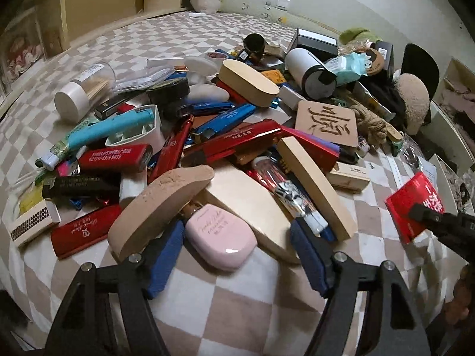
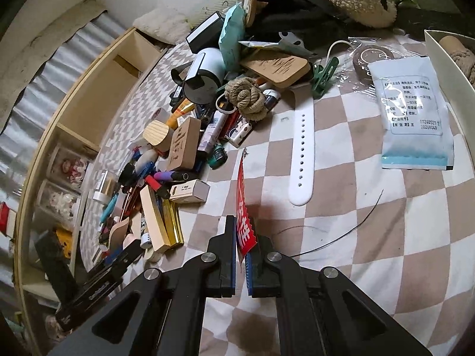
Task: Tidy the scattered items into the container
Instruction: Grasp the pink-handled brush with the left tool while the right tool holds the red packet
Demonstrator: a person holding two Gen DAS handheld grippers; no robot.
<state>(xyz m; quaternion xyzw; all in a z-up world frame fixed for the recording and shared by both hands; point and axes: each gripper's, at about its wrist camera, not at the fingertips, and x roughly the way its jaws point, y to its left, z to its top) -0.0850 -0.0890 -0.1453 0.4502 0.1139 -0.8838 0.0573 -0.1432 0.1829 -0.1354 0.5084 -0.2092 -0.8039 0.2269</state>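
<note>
A heap of small items lies on a checkered bedsheet (image 1: pixel 225 305). My left gripper (image 1: pixel 236 255) is open, its blue pads either side of a pink case (image 1: pixel 221 235) at the heap's near edge, beside a brown oval sponge (image 1: pixel 157 210). My right gripper (image 2: pixel 242 252) is shut on a flat red packet (image 2: pixel 243 222) with white characters, held edge-on above the sheet; it also shows at the right of the left wrist view (image 1: pixel 415 207). A white container (image 2: pixel 448 56) stands at the right edge of the right wrist view, with a rope bundle inside.
A white watch strap (image 2: pixel 302 151), a pale blue sachet (image 2: pixel 412 118), a rope knot (image 2: pixel 245 98) and a white cylinder (image 2: pixel 204 74) lie on the sheet. A wooden shelf headboard (image 2: pixel 98 89) runs along the far side. A plush toy (image 1: pixel 412 101) sits at the right.
</note>
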